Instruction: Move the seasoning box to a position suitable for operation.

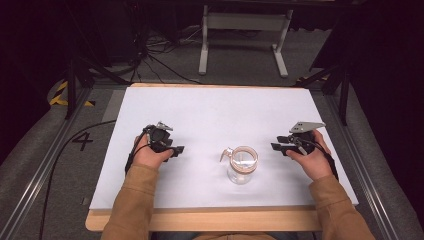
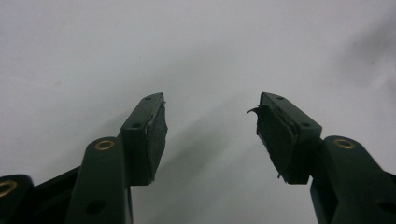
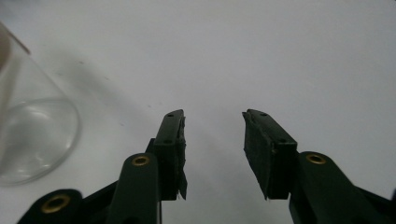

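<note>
Both claws released, empty; glass jar (image 1: 242, 165) between them, mid-table, edges distant.

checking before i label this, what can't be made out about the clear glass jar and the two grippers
- Clear glass jar with a copper-coloured rim: high view, too small to tell whether it holds anything or what the metal piece on its rim is.
- The same jar: right gripper view, cut off by the left edge, blurred.
- Left gripper and right gripper: jaws open; bodies cut off by the bottom edge.
</note>
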Tool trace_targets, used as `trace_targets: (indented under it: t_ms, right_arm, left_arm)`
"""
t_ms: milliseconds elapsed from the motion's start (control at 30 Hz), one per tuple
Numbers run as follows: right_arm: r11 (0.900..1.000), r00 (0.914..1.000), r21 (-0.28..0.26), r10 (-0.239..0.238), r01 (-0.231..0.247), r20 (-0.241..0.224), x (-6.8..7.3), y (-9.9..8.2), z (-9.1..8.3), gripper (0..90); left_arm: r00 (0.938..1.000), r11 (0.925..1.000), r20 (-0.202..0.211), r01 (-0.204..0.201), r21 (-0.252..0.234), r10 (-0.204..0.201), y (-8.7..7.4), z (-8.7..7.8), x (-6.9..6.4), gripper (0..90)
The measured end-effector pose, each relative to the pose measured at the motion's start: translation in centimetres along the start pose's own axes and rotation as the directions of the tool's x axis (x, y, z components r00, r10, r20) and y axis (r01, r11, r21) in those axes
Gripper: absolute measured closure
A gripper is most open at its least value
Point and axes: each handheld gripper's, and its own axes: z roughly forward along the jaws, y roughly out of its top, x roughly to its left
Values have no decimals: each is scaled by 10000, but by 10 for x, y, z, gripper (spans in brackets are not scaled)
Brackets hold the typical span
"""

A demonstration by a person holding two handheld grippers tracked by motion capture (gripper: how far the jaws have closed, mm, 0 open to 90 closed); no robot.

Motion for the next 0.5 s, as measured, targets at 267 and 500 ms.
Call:
trace_targets:
  t_ms: [267,500]
  right_arm:
    - [9993,9950,-173,322,-340,-947,7,1,-11,611]
    - [9957,9840,-498,691,-782,-1642,7,-5,-22,601]
  left_arm:
    - [9906,9930,720,-1142,-303,1162,21,-28,-32,452]
    - [9655,9764,1455,-2126,-384,2160,33,-30,-58,436]
